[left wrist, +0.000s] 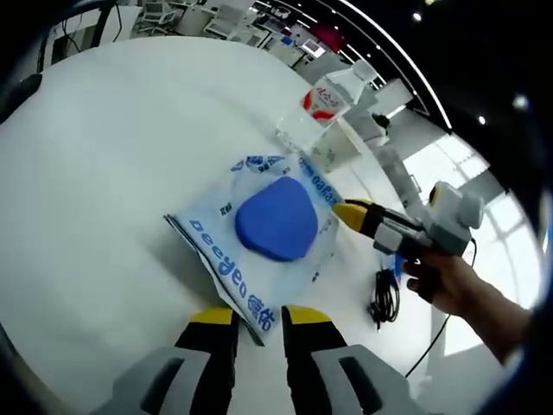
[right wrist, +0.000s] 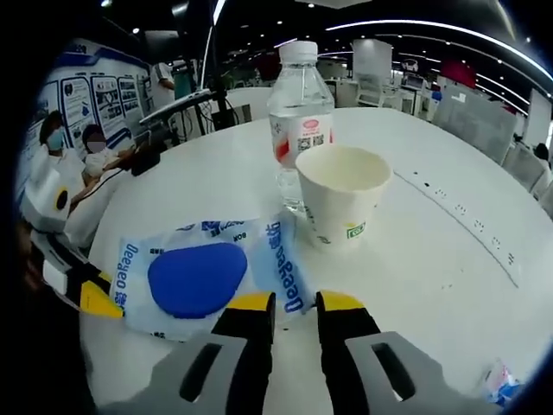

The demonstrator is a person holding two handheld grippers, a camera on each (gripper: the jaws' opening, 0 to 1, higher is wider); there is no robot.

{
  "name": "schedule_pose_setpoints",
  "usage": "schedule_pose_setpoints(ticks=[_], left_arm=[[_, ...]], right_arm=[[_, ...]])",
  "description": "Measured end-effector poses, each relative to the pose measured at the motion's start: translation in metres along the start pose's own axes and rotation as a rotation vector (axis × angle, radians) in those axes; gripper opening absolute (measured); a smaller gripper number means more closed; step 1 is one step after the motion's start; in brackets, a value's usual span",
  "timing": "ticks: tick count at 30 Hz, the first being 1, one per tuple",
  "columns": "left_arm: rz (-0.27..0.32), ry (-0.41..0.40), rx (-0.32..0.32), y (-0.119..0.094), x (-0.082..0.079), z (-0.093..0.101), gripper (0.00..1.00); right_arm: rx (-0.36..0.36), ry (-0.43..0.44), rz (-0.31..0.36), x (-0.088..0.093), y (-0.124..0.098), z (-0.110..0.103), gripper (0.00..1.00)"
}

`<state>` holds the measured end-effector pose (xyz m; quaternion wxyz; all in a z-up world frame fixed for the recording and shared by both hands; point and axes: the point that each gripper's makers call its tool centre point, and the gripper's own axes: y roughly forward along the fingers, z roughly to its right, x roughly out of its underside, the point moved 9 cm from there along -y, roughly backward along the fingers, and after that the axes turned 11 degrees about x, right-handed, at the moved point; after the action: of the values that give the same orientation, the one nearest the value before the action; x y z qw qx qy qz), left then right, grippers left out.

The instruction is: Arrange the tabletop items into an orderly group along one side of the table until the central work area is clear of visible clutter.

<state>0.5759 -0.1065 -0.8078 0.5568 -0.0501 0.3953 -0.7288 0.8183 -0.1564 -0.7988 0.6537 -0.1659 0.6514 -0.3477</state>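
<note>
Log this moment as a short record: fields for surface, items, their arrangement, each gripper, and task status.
surface: white table
items: blue-and-white wipes pack; paper cup; water bottle; black cable
arrangement: cup upright in front of the bottle; pack flat beside them, near the cup
left gripper: jaws at the pack's edge, grip unclear
right gripper: jaws at the pack's opposite edge, grip unclear
background: seated people
task status: items not yet lined up along one side

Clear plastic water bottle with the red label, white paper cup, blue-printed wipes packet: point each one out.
Clear plastic water bottle with red label (right wrist: 300, 112), right gripper view: on the label.
White paper cup (right wrist: 340, 207), right gripper view: on its outer wall.
Blue-printed wipes packet (left wrist: 276, 218), left gripper view: on its blue lid.
</note>
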Motion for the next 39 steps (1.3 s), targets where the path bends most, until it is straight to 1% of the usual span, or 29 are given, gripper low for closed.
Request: schedule_pose_setpoints(ticks=[3, 7, 8, 11, 12, 15, 18, 21, 24, 26, 30, 35, 37, 39], left_arm=[[-0.009, -0.013, -0.001, 0.000, 0.001, -0.003, 0.10], [-0.020, -0.005, 0.003, 0.001, 0.003, -0.002, 0.06], [-0.023, 0.012, 0.006, 0.002, 0.003, -0.002, 0.04], [-0.022, -0.007, 0.013, 0.002, 0.004, 0.000, 0.01], [-0.019, -0.014, 0.017, 0.001, 0.004, 0.001, 0.00], [-0.018, -0.010, 0.027, -0.001, 0.004, 0.003, 0.00], [-0.020, -0.001, 0.034, -0.003, 0.004, 0.006, 0.00], [-0.002, 0.029, 0.025, -0.006, 0.000, 0.008, 0.00], [0.005, 0.046, 0.028, -0.008, -0.003, 0.011, 0.00], [0.005, 0.076, 0.029, -0.009, -0.003, 0.013, 0.00], [-0.004, 0.085, 0.038, -0.011, -0.004, 0.015, 0.00], [-0.011, 0.131, 0.053, -0.019, -0.007, 0.017, 0.00], [-0.014, 0.141, 0.061, -0.021, -0.008, 0.018, 0.00], [-0.014, 0.152, 0.067, -0.022, -0.011, 0.019, 0.00]], right_arm=[[0.006, 0.019, 0.001, 0.000, -0.001, 0.003, 0.01], [-0.001, 0.028, 0.000, 0.003, -0.001, 0.002, 0.00], [0.001, 0.033, 0.001, 0.004, -0.001, 0.003, 0.00], [0.003, 0.035, 0.000, 0.006, -0.001, 0.006, 0.00], [0.004, 0.033, -0.002, 0.005, -0.002, 0.004, 0.00], [0.008, 0.024, 0.003, 0.008, -0.005, 0.005, 0.00], [0.013, 0.035, 0.004, 0.009, -0.009, 0.008, 0.00], [0.021, 0.052, 0.012, 0.011, -0.018, 0.008, 0.00], [0.032, 0.063, 0.014, 0.014, -0.021, 0.011, 0.00], [0.039, 0.077, 0.014, 0.016, -0.024, 0.012, 0.00], [0.052, 0.110, 0.029, 0.018, -0.036, 0.012, 0.00], [0.070, 0.143, 0.070, 0.019, -0.052, 0.008, 0.00], [0.080, 0.155, 0.084, 0.020, -0.054, 0.008, 0.00], [0.100, 0.194, 0.093, 0.022, -0.062, 0.008, 0.00]])
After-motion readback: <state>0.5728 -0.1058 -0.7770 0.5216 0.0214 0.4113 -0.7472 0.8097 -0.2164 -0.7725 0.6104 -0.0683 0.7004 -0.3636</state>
